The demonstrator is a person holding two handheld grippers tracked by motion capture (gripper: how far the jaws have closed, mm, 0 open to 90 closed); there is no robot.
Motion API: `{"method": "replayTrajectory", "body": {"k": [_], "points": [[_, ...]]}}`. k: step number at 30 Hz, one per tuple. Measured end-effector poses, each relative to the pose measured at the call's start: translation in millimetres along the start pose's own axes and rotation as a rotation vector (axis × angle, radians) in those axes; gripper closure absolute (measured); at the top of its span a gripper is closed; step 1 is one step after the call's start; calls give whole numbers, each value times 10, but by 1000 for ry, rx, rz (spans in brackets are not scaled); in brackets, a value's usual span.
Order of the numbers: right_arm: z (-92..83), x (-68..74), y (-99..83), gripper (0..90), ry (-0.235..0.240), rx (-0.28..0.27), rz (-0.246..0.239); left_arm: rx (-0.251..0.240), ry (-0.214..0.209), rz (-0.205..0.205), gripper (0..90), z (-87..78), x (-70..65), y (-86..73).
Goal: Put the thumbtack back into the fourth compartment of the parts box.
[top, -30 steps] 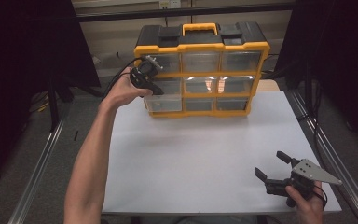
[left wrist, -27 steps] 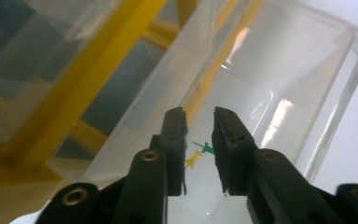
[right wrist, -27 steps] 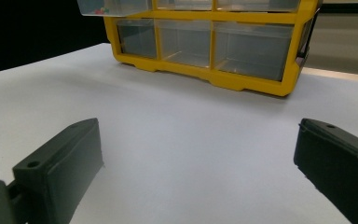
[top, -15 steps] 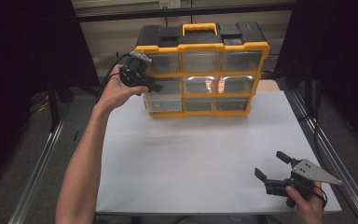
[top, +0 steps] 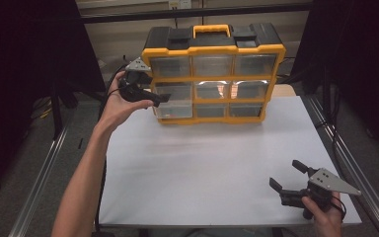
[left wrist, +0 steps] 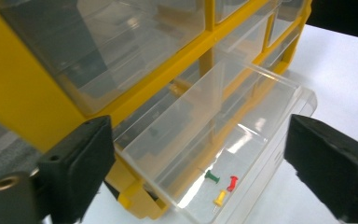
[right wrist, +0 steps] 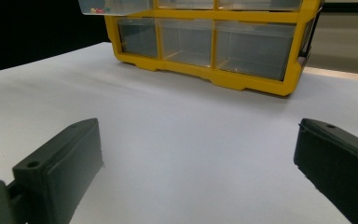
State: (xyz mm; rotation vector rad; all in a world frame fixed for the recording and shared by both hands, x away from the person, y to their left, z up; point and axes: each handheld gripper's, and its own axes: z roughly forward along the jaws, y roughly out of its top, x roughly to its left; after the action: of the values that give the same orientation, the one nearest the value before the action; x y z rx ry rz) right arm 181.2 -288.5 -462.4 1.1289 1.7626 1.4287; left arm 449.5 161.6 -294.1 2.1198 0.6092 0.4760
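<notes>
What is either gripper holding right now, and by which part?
Nothing. The left gripper, jaws just opened, frames the pulled-out clear drawer without touching; the right gripper hangs open over the table.

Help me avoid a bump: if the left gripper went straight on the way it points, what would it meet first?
Probably the pulled-out clear drawer of the yellow organizer: the left gripper has just opened its fingers, nothing between them. Depth is hard to judge.

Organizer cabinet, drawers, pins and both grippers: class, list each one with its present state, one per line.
Organizer cabinet: upright at the table's far edge, top handle folded flat.
Middle-left drawer: pulled part-way out.
Other drawers: pushed in.
Push pins: three, green, red and yellow, lying loose in the open drawer.
Left gripper: jaws have just been opening, nothing pressed between them.
Right gripper: open, holding nothing, near the table's front corner.
</notes>
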Motion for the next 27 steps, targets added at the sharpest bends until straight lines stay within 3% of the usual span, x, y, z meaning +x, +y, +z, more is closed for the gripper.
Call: {"method": "replayTrajectory", "body": {"k": [5, 11, 20, 27], "points": [[5, -4, -1, 8, -1, -1, -1, -43, -13, -13, 37, -55, -36, -141], [6, 3, 0, 8, 0, 3, 1, -68, 22, -45, 32, -84, -91, -342], [13, 4, -1, 8, -1, 6, 1, -119, 20, -58, 33, -69, -229, -630], [11, 11, 1, 8, -1, 3, -3, -156, 54, -90, 31, -63, -347, -860]]}}
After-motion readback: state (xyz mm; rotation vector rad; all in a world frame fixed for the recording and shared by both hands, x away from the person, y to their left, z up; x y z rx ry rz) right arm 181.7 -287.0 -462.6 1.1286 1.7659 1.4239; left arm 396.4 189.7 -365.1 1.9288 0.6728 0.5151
